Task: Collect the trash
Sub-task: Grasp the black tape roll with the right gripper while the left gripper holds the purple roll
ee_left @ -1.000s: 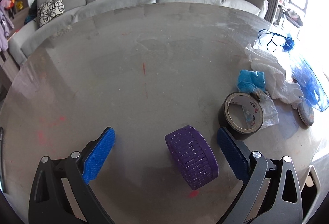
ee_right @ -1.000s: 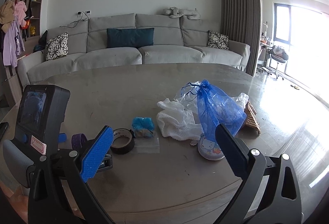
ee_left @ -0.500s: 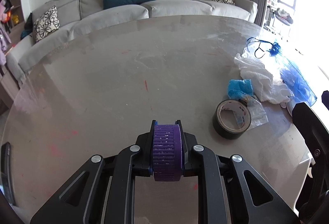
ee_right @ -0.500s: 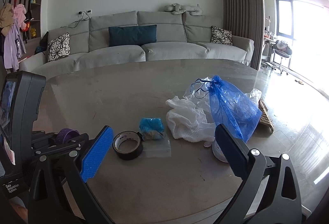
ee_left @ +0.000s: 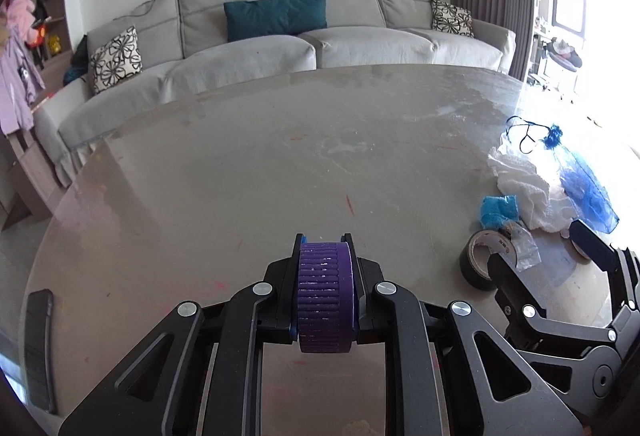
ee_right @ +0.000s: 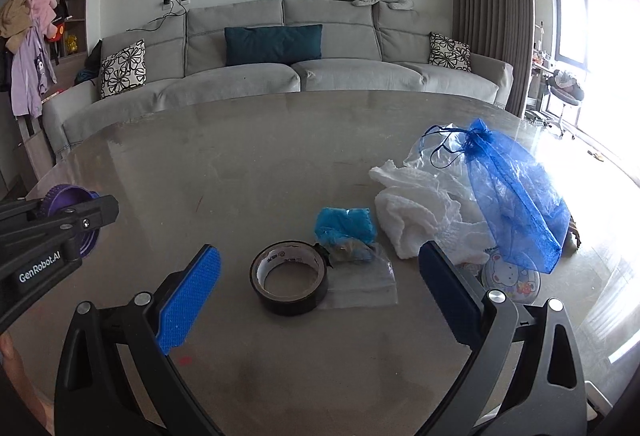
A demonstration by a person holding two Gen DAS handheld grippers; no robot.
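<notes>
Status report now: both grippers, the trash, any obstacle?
Left gripper shut on purple cap. Right gripper open, before tape roll. Nothing between them.

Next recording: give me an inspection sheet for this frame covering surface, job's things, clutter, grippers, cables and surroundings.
Surface: round grey table, scuffed, small red marks.
Job's things: purple ribbed cap held on edge; black tape roll lying flat; clear plastic bag beside it; blue wad; white tissue; blue mesh pouch; round cartoon lid.
Clutter: dark phone at the table's left edge.
Grippers: left gripper shut on the cap; right gripper open, fingers either side of the tape roll.
Cables: plug lead on the wall.
Surroundings: grey sofa, curtain, hanging clothes.
</notes>
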